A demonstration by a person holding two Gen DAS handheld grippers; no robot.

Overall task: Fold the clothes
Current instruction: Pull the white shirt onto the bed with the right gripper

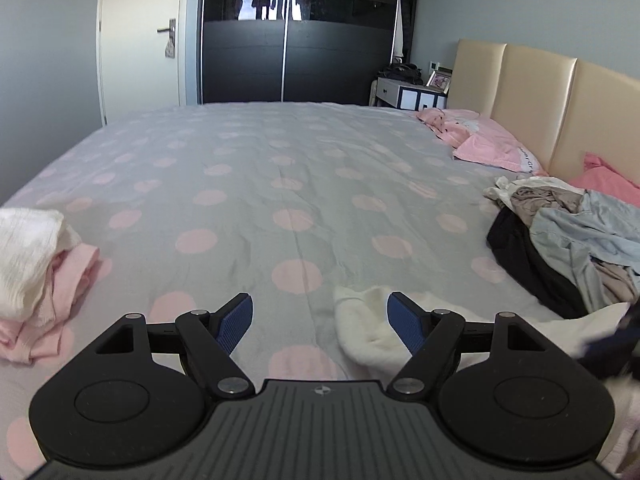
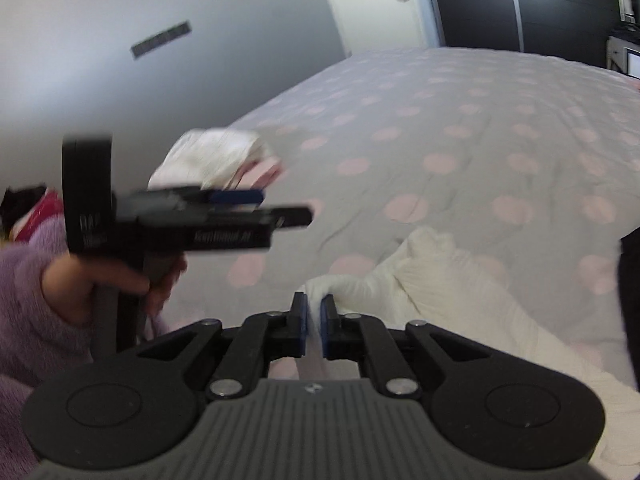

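A cream knit garment lies crumpled on the near part of the bed. My right gripper is shut on a fold of its edge. In the left wrist view the same cream garment sits just ahead and right of my left gripper, which is open with nothing between its blue pads. The left gripper also shows in the right wrist view, blurred, held in a hand with a purple fleece sleeve.
A stack of folded white and pink clothes sits at the left edge of the spotted bedspread. A heap of unfolded clothes lies at the right, near pink pillows and the headboard. A dark wardrobe stands behind.
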